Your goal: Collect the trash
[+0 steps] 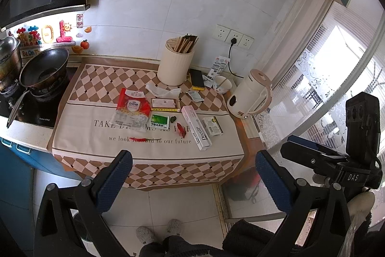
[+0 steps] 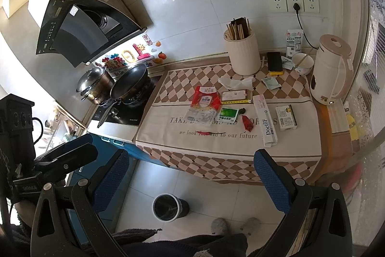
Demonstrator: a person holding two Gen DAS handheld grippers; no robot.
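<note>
Both my left gripper [image 1: 192, 181] and right gripper [image 2: 192, 181] are spread, empty; the Doctor box [image 2: 266, 121] lies at 12 o'clock, nearer the right, pointing away.

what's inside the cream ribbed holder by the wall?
The cream ribbed holder holds a bundle of chopsticks, light wooden and dark ones, tips sticking above the rim. Their lower ends and anything else inside are hidden by its wall.

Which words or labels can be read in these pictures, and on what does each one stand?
"TAKE D... we look forward to our future": tablecloth, partly covered.
"Doctor": long white box.
"Be On": wall sticker, cut off.
"DAS": the other tongs' mount.
Print on the red-and-white packet, green packet and small box: too small to read.
</note>
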